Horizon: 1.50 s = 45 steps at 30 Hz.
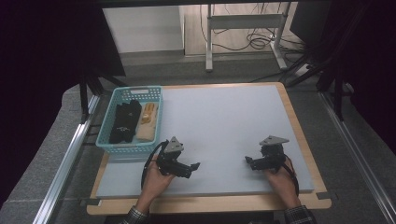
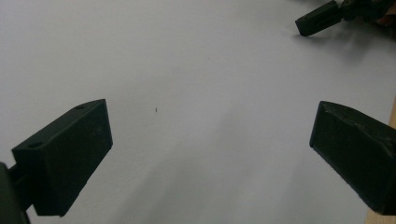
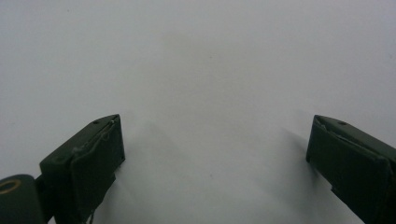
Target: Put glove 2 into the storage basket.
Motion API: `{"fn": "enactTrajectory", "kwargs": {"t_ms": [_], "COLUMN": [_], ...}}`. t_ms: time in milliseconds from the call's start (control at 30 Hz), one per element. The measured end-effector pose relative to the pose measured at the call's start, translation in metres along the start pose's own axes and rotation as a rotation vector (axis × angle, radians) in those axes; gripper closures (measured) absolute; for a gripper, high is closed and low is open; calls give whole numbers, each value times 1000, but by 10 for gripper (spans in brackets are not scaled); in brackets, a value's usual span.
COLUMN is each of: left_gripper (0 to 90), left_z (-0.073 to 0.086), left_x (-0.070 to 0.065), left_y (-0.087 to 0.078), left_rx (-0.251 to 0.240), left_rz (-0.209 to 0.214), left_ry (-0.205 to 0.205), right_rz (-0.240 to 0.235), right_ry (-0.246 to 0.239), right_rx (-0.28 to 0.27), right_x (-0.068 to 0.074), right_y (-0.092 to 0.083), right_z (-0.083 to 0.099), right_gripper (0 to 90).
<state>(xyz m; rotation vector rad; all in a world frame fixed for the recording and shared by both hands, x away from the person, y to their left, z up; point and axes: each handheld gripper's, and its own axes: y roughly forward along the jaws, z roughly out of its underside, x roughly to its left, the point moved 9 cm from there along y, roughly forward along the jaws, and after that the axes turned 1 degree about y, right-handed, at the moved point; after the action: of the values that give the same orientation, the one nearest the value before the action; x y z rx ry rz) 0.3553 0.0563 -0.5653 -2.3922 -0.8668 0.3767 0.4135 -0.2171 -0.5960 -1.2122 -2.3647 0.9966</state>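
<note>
near the front edge of the tabletop [image 1: 224, 116] both hands rest low, the left gripper [image 1: 194, 166] and right gripper [image 1: 247, 161] each with jaws spread wide and empty. nothing looks started: the teal basket [image 1: 105, 135] at the left edge, nearest the left gripper, holds 2 items, a black bundle [image 1: 123, 122] and a tan one [image 1: 147, 123], side by side and untouched.

two hand-held grippers [image 1: 195, 166] [image 1: 248, 160], one teal basket [image 1: 156, 122], two glove bundles [image 1: 124, 122] [image 1: 147, 122]

Turquoise basket [image 1: 152, 92], black and tan items, pale grey table [image 1: 224, 121]
</note>
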Motion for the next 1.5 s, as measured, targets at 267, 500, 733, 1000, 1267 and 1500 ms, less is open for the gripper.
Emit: {"fn": "enactTrajectory", "kwargs": {"t_ms": [267,500,733,1000,1267,1500], "left_gripper": [0,0,0,0,0,0], "left_z": [11,20,26,32,34,35], "left_x": [-1,-2,-3,-3,-3,-4], "left_y": [9,18,23,30,33,33], "left_rx": [48,89,116,150,170,175], "left_rz": [-21,-26,-28,-32,-41,-45], "left_ry": [16,20,23,30,27,25], "right_rz": [0,-1,-1,0,0,-1], "right_ry": [0,0,0,1,0,0], "right_rx": [0,0,0,1,1,0], "right_x": [0,0,0,0,0,0], "right_y": [0,0,0,0,0,0], "right_z": [0,0,0,0,0,0], "right_gripper": [40,40,40,40,40,40]}}
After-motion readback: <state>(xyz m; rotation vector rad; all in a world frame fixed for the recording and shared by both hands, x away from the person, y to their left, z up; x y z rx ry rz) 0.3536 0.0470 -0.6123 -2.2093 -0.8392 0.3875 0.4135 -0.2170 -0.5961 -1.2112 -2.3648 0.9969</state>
